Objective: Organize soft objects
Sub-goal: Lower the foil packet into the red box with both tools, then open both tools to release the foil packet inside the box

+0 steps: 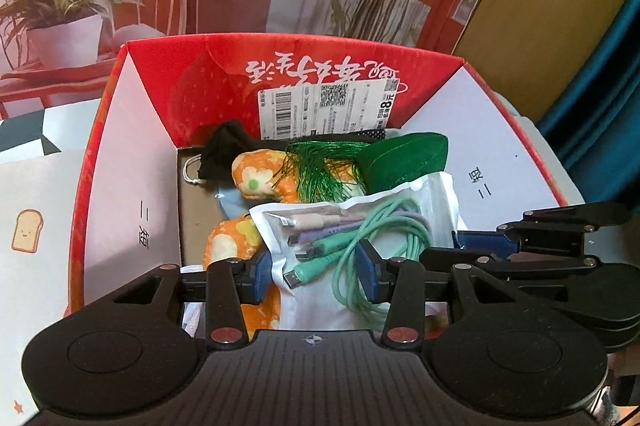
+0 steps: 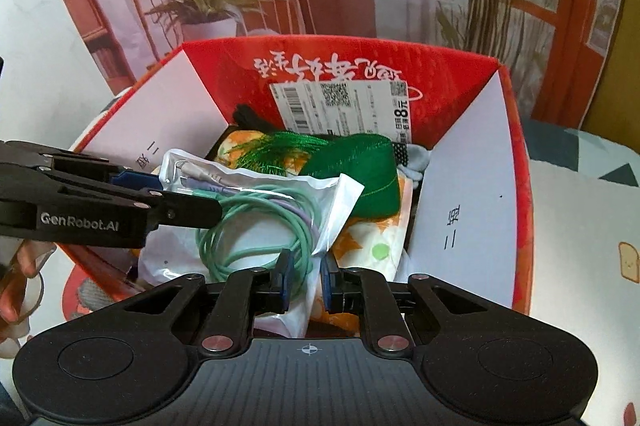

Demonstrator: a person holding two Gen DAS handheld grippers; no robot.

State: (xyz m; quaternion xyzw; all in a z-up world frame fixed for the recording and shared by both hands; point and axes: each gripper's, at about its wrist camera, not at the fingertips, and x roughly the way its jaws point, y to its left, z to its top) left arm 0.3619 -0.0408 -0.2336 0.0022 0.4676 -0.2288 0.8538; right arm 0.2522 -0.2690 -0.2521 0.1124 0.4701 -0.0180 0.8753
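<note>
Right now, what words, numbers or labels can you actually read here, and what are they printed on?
"GenRobot.AI": on the left gripper's black arm.
"8元": on the white shipping label stuck inside the red box; its barcode, QR codes and fine print are too small.
Large white upside-down calligraphy on the box's back wall: unreadable.
Small characters on both white flaps: not legible.

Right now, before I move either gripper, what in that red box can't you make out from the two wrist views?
- Box floor: both views, buried under the cable bag and orange floral cloth.
- Black item: mostly behind the floral cloth; identity unclear.
- Label fine print: too small.
- Right gripper: pads near the bag's edge; contact unclear.
- Left gripper: straddles the bag; its lower edge is cut off by the gripper body.
</note>
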